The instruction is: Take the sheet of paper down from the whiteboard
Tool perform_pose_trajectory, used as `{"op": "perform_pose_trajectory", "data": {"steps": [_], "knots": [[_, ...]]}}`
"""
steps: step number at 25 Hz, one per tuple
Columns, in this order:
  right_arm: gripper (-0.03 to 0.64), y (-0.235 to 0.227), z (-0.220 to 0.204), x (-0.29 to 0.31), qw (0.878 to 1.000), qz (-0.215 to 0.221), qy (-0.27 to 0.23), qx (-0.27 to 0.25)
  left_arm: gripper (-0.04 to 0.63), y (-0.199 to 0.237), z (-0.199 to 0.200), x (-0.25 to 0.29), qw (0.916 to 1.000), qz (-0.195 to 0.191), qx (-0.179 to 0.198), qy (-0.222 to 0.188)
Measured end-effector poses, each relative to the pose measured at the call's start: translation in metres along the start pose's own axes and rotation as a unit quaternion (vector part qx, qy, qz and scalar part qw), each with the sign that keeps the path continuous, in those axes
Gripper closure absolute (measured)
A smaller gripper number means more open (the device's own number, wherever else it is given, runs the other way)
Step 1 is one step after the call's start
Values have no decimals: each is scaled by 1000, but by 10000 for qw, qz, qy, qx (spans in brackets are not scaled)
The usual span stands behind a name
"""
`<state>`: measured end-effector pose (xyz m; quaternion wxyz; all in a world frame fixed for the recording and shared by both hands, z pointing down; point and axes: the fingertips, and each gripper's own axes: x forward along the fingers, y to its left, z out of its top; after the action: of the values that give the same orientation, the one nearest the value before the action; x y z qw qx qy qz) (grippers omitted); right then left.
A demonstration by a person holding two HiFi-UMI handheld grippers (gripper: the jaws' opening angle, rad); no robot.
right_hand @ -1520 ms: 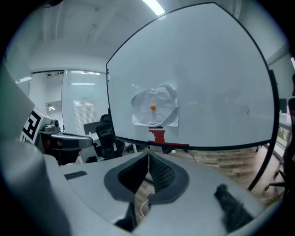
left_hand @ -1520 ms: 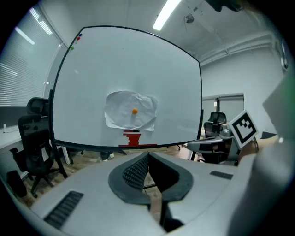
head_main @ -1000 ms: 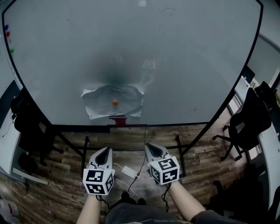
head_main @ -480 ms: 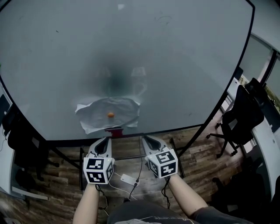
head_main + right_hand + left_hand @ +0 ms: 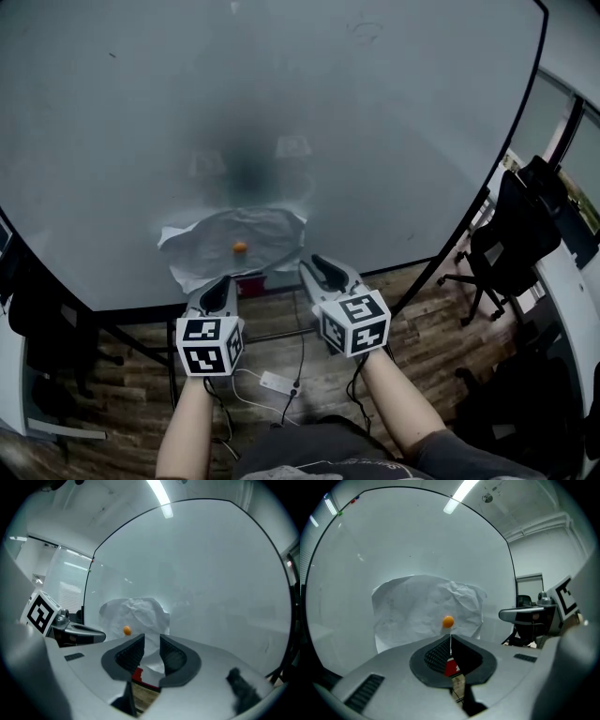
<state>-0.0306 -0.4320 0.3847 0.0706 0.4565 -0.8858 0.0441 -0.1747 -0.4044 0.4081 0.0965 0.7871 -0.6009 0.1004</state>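
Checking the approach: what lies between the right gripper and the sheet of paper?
Nothing; in the right gripper view the stretch from the right gripper to the sheet of paper is bare.

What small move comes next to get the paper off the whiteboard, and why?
Probably ease the right gripper forward to the lower edge of the paper: its jaws stand apart and empty, the left gripper is shut, and an orange magnet pins its middle.

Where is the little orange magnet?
Head view: the orange magnet sits on the crumpled paper, low on the whiteboard, left of centre, just above the left gripper.
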Motion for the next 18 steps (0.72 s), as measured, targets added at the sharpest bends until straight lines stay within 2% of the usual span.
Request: {"op": "perform_pose_trajectory", "data": {"steps": [7,18], "knots": [[520,-17,36,11,9985,-175,-340,-382,580,1,-2,11,9998,81,63,178],[520,-12,62,33,9903,233,-484,-1283,578,-8,7,17,9988,453,-55,176]]}}
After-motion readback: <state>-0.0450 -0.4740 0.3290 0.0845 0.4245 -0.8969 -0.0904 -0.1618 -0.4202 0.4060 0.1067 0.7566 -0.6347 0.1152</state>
